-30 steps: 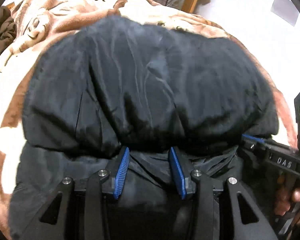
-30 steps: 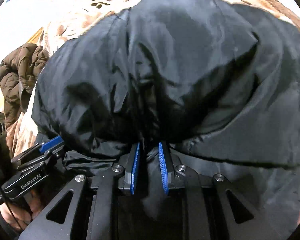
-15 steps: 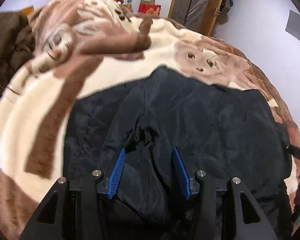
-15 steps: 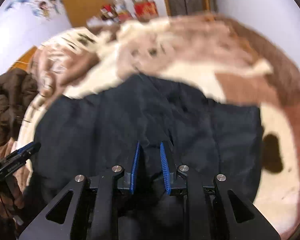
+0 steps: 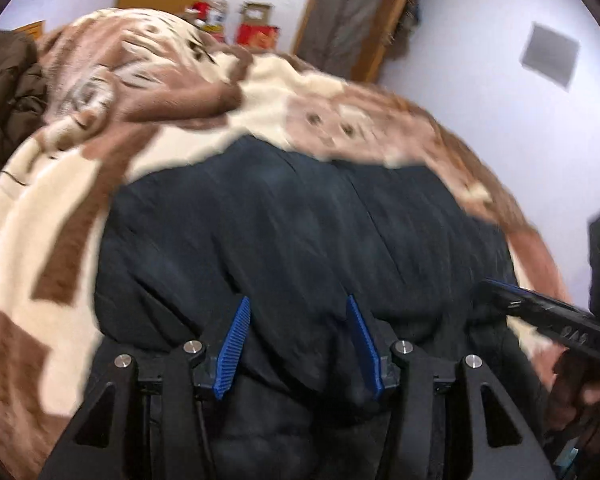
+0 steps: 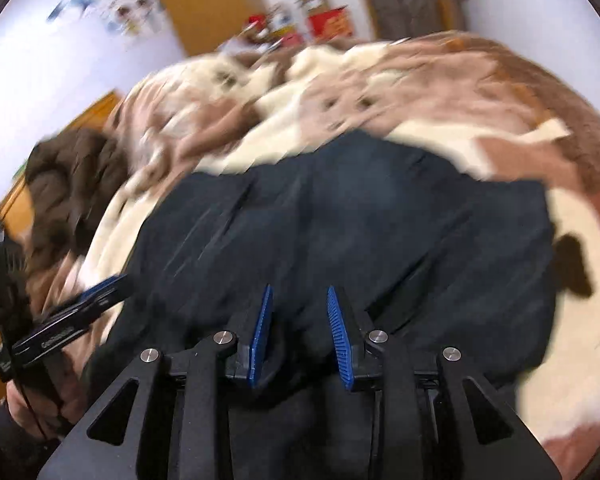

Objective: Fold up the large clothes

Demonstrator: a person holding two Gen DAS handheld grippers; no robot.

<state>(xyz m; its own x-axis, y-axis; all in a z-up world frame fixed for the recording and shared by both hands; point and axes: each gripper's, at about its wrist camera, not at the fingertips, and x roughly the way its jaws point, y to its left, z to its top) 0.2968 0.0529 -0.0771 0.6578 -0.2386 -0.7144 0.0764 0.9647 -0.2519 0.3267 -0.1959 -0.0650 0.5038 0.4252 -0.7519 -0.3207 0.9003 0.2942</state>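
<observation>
Now | left tool (image 5: 296, 344) and right tool (image 6: 298, 334) parted, holding nothing | jacket (image 5: 300, 232) folded on bed's blanket (image 5: 52, 216) | lift clear, then press bulges flat.

A brown-and-cream blanket (image 5: 80, 208) covers the bed — black jacket (image 5: 300, 232) and brown coat (image 6: 72, 184) on it.

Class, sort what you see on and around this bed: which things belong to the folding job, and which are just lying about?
Part of the job:
black jacket
left gripper
right gripper

Just lying about:
brown coat
patterned blanket
red boxes
wall posters
</observation>
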